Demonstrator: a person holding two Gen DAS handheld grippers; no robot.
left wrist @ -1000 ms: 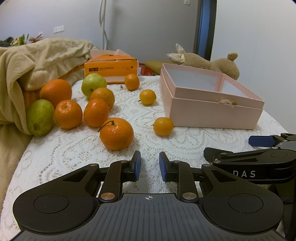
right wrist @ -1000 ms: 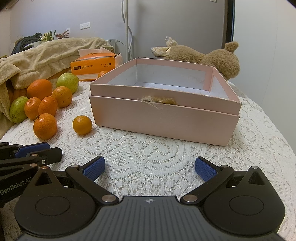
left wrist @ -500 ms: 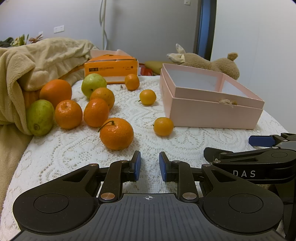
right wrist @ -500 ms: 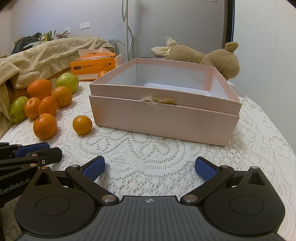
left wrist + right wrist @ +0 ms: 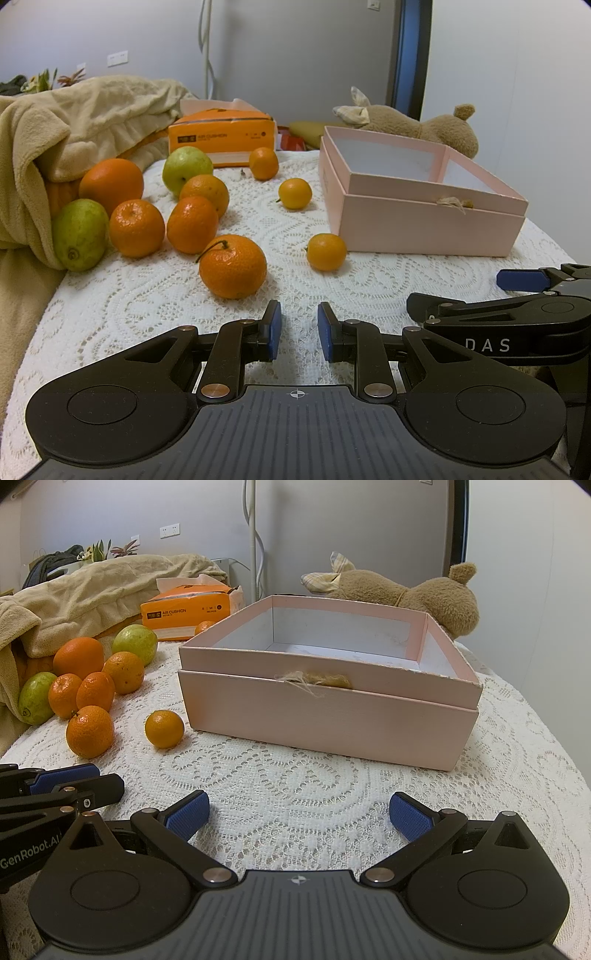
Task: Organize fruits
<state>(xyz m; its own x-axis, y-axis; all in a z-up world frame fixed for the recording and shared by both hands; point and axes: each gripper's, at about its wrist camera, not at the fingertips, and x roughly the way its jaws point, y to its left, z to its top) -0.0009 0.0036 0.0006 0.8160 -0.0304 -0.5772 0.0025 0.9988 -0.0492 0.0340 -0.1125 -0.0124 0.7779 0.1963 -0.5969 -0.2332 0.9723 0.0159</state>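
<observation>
Fruits [image 5: 232, 266] are scattered left on the lace-covered bench [image 5: 388, 280], beside the pink box [image 5: 328, 716]. Left tool [image 5: 295, 328] is pressed nearly together, empty; right tool [image 5: 299, 812] is spread wide.

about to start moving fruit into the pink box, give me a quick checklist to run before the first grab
1. Pink box open, no lid in the way: ok.
2. Box floor free of fruit: ok for the part that shows; the near floor is hidden by the front wall.
3. Right tongs wide open, nothing between them: ok.
4. Left tongs open enough for fruit: not ok, nearly shut, holding nothing.
5. Nearest fruit reachable: ok, stemmed orange and small orange lie apart on the lace cloth.
6. Fruit stable: cannot tell.
</observation>
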